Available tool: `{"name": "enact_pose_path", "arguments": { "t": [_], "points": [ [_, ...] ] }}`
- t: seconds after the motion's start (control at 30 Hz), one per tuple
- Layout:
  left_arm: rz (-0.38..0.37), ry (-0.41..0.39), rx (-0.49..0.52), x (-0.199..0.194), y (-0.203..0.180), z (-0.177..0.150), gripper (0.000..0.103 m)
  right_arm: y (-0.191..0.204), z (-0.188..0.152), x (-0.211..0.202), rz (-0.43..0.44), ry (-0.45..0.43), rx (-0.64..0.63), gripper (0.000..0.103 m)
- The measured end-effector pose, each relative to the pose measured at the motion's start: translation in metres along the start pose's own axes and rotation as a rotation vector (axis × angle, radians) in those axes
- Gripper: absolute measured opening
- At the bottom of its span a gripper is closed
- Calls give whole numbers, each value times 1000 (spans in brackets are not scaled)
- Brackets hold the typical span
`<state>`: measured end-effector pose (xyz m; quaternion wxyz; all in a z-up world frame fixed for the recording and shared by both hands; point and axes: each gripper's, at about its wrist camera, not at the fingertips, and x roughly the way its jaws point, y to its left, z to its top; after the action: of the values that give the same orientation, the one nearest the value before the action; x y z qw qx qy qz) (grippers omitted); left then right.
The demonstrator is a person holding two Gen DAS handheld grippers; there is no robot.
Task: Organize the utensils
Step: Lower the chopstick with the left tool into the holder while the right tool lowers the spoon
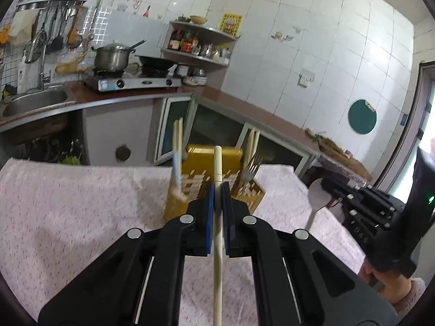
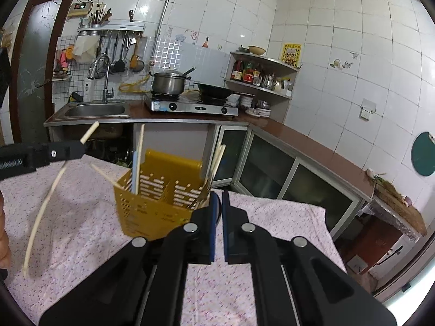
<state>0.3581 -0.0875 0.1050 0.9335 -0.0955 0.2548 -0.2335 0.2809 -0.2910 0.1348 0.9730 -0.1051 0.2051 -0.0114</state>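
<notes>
A: What has the left gripper [image 1: 218, 187] got?

B: 1 pale chopstick [image 1: 217, 217], pinched between its blue pads with the jaws almost fully together. From the right wrist view the stick is held near its upper end, and the long part hangs down over the pink tablecloth [image 2: 81, 231].

A: And the right gripper [image 2: 218, 198]?

B: Jaws nearly together with a thin gap, and I see nothing between them. It hovers just beside the yellow holder [image 2: 152, 203].

A: Where is the holder?

B: Standing on the tablecloth, ahead of both grippers. It already has chopsticks upright in it, a pale blue handle [image 2: 134, 171] on 1 side and a fork [image 1: 248, 172] on the other.

A: What could go wrong?

B: I'd judge the grip the weak spot: so close to 1 end, the stick could swing or slip while being tipped upright. The lower tip could also catch the rim or a slot in the wall. A hard push on that light holder might tip it, and the sticks leaning out could get knocked.
</notes>
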Motion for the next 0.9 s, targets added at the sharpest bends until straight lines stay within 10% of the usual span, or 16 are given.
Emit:
{"name": "enact_pose_path", "arguments": {
  "t": [0.9],
  "points": [
    [42, 45, 58, 6, -8, 13, 5, -11, 7, 20, -52, 4, -7, 4]
  ]
}}
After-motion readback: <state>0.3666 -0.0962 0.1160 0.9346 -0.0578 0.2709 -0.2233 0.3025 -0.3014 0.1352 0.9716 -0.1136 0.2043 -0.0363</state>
